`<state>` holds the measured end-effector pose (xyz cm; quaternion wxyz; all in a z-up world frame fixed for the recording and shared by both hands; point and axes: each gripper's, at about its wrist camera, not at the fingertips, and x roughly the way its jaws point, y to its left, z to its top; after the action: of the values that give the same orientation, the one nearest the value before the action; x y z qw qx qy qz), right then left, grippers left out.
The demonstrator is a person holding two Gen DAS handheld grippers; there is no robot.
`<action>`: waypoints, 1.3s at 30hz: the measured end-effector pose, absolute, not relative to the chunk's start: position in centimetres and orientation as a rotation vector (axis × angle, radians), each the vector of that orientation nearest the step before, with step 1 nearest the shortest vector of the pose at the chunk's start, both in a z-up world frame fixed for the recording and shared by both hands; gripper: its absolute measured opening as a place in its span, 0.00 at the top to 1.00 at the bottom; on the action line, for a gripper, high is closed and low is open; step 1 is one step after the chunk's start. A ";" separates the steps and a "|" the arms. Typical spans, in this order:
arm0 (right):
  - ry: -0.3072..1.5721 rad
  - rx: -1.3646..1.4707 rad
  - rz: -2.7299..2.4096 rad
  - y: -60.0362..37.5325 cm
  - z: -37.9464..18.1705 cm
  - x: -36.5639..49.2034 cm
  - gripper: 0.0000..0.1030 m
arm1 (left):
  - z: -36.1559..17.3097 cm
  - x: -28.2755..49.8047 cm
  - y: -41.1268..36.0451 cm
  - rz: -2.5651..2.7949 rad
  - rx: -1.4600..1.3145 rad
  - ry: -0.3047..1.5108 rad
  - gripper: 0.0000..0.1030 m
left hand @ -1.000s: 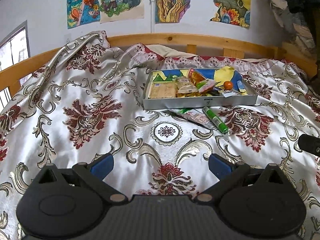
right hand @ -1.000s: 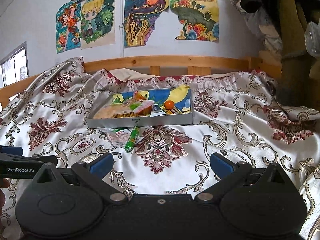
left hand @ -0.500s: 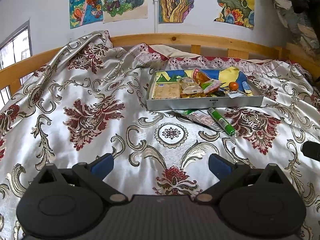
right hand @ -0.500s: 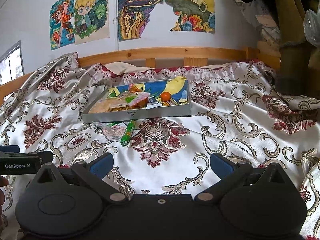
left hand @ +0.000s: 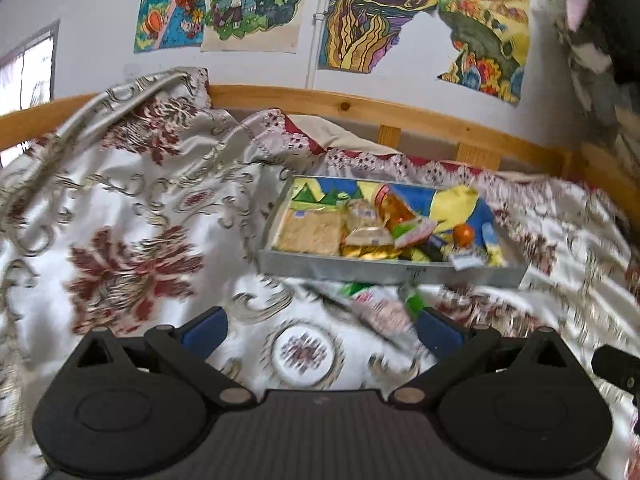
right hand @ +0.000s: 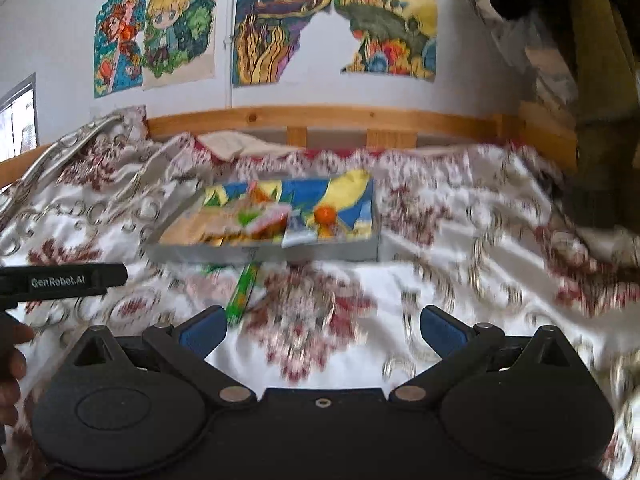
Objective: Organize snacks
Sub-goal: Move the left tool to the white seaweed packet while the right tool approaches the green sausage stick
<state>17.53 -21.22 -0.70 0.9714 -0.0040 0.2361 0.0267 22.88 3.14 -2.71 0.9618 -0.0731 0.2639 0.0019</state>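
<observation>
Both grippers are closer to the snack tray than half a second ago; frames now motion-blurred. Left gripper jaws apart, empty, over the bedspread. Right gripper jaws apart, empty. Green snack stick and flat wrapper lie on the bed just in front of the tray, nearer the jaws now.

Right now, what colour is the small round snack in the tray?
Orange, clearest in the right wrist view.
</observation>
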 end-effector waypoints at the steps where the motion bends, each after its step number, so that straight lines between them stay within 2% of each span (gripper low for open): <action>1: 0.469 -0.005 0.052 -21.2 -0.5 18.3 0.01 | -2.9 23.7 3.2 -0.005 -0.164 0.536 0.00; 12: 0.520 -0.067 0.121 -17.9 -3.7 25.4 0.02 | -6.3 31.6 4.7 -0.087 -0.248 0.680 0.00; 17: 0.576 -0.123 0.160 -15.7 -6.1 27.0 0.18 | -8.5 35.2 4.5 -0.178 -0.331 0.802 0.01; 20: 0.603 -0.128 0.186 -15.0 -7.2 27.7 0.26 | -9.0 35.9 3.9 -0.186 -0.294 0.812 0.01; 22: 0.613 -0.129 0.195 -14.7 -7.8 28.0 0.32 | -9.1 36.2 3.5 -0.186 -0.278 0.818 0.06; 24: 0.610 -0.126 0.202 -14.4 -8.0 28.2 0.33 | -9.1 36.6 3.3 -0.182 -0.290 0.836 0.11; 26: 0.607 -0.138 0.213 -14.0 -8.1 28.3 0.38 | -9.1 36.8 3.3 -0.183 -0.303 0.844 0.16; 28: 0.600 -0.153 0.227 -13.5 -8.2 28.3 0.48 | -9.2 36.8 3.2 -0.189 -0.312 0.857 0.24; 29: 0.597 -0.165 0.230 -13.3 -8.2 28.2 0.50 | -9.2 36.8 3.2 -0.184 -0.316 0.861 0.27; 31: 0.598 -0.177 0.232 -13.0 -8.3 28.2 0.53 | -9.4 36.9 3.0 -0.168 -0.309 0.873 0.38; 35: 0.622 -0.153 0.243 -12.8 -8.5 28.4 0.57 | -9.4 36.9 2.8 -0.155 -0.347 0.895 0.43; 39: 0.650 -0.132 0.255 -12.7 -8.7 28.6 0.67 | -9.4 37.1 2.9 -0.164 -0.422 0.917 0.52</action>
<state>28.65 -12.72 -8.72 0.9376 -0.0645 0.3180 0.1251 37.11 2.88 -9.38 0.8721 -0.2021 0.4387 -0.0783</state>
